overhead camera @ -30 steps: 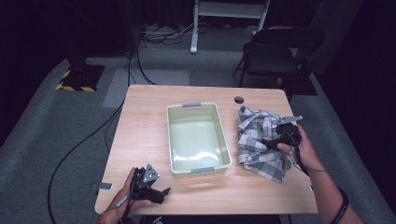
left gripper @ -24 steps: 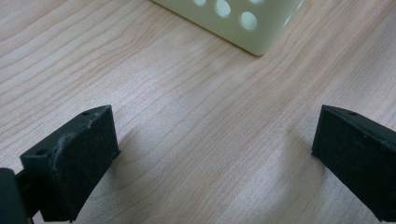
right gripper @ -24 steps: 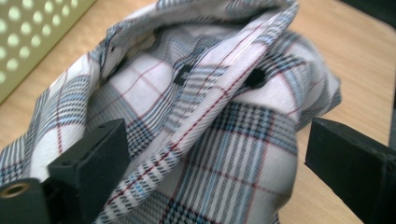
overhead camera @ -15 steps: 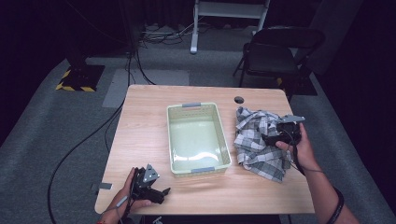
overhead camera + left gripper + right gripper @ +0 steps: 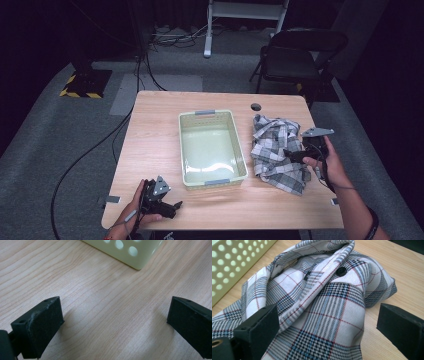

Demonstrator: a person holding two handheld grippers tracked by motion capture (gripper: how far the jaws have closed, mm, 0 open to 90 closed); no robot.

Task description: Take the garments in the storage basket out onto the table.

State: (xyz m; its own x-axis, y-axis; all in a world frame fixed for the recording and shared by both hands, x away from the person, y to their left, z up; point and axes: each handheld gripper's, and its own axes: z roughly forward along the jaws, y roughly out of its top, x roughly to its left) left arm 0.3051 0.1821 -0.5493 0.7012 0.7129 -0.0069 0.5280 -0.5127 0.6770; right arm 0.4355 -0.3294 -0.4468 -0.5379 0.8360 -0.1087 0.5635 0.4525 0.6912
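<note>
- Two grippers are in your hands at the wooden bench (image 5: 150,130).
- Your left gripper (image 5: 160,199) rests low at the bench's near left corner, its fingers (image 5: 40,325) spread wide apart over bare wood, nothing between them.
- Just beyond it stands the pale green basket (image 5: 186,150), its perforated corner visible in the left gripper view.
- Your right gripper (image 5: 300,152) sits over the plaid shirt's (image 5: 272,145) right edge, fingers (image 5: 259,327) apart with the crumpled cloth between them, not clamped.
- That shirt lies on the bench just right of the basket, a black button (image 5: 341,271) showing.
</note>
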